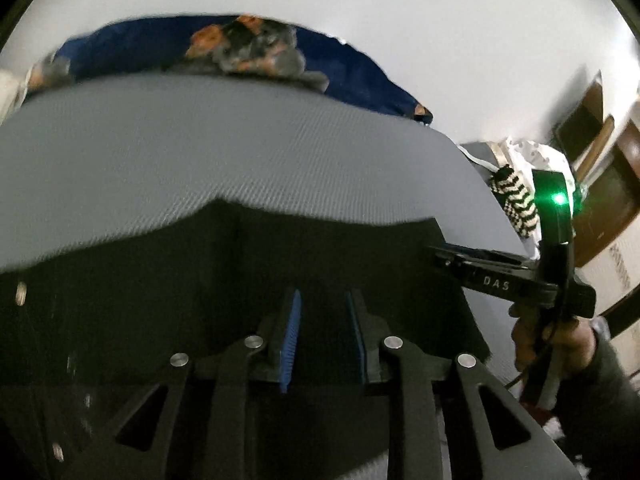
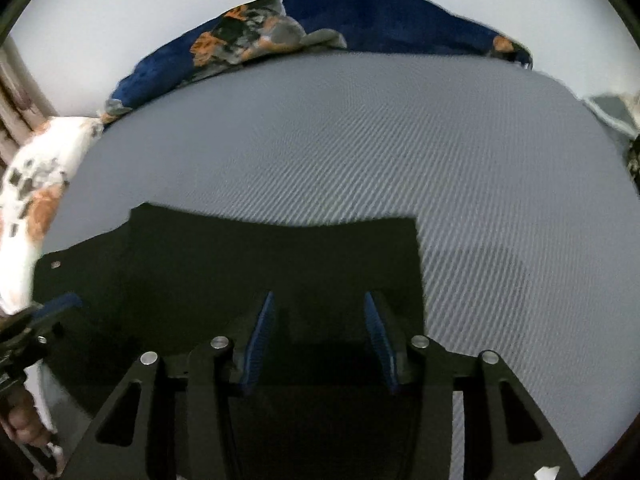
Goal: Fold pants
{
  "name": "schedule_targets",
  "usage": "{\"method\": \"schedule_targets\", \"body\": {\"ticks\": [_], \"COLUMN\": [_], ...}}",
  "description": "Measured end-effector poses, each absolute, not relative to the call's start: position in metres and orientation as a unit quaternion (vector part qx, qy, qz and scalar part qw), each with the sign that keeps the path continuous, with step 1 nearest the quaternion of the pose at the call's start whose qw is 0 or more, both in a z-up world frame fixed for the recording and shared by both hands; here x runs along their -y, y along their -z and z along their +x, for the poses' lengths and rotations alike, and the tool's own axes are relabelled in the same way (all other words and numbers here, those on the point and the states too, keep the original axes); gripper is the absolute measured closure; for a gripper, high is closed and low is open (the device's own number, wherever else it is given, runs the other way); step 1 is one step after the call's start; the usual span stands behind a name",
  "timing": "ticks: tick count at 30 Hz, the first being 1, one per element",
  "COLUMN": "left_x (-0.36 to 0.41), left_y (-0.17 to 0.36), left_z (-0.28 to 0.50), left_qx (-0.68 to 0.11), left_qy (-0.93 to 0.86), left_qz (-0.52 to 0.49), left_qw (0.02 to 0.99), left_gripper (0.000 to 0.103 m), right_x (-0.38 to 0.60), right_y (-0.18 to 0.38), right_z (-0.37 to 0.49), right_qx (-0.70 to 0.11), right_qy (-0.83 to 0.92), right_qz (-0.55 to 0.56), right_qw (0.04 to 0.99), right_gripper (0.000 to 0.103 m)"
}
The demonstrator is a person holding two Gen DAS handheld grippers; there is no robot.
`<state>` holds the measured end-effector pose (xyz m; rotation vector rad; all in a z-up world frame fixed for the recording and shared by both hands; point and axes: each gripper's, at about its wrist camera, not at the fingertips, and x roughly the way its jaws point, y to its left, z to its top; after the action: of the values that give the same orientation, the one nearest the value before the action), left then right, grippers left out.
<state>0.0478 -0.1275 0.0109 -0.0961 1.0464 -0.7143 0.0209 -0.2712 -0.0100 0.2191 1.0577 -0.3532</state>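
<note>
- A blue blanket [image 2: 380,24] with orange and grey flower patches lies bunched along the far edge of the bed [image 2: 360,140], against a plain pale wall [image 2: 120,40].
- In the right wrist view a white pillow [image 2: 36,184] with orange and grey blotches sits at the left edge of the bed, just beside the pants.
- In the left wrist view a black-and-white zigzag cloth [image 1: 516,204] and a pale spotted cloth [image 1: 532,152] lie past the bed's right edge, near dark wooden furniture [image 1: 616,184].
- Nothing lies on the open stretch of bed beyond the pants.
- The pants [image 2: 240,264] are black, smooth and matte, spread flat on the near part of the bed directly under both tools; their far edge is fairly straight, with a square corner at the right in the right wrist view. Small silver studs [image 1: 20,292] dot the fabric on the left.
- The bed cover is grey with a fine diagonal ribbed weave.
- The left gripper [image 1: 326,340] hangs over the pants with its blue ridged pads a narrow gap apart; nothing shows between them, so it is released.
- The right gripper [image 2: 320,340] points down at the pants with its blue pads set wider apart, also gripping nothing.
- The right tool's black body carries a green light [image 1: 560,199], and a hand [image 1: 560,344] in a dark sleeve holds its handle.
- Motion blur softens the far things in the left wrist view.
</note>
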Motion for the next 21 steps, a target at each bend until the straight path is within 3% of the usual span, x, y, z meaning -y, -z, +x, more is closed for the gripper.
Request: {"method": "schedule_targets", "body": {"ticks": [9, 21], "left_x": [0.157, 0.152], "left_y": [0.042, 0.037], "left_z": [0.091, 0.089], "left_qx": [-0.521, -0.517], "left_qy": [0.304, 0.307], "left_qz": [-0.001, 0.001], "left_qw": [0.797, 0.799], "left_gripper": [0.078, 0.078], "right_x": [0.278, 0.273], "right_y": [0.025, 0.027], "right_z": [0.036, 0.039], "right_qx": [-0.506, -0.507], "right_qy": [0.174, 0.174], "right_qz": [0.097, 0.086], "right_qw": [0.839, 0.84], "right_gripper": [0.061, 0.058]}}
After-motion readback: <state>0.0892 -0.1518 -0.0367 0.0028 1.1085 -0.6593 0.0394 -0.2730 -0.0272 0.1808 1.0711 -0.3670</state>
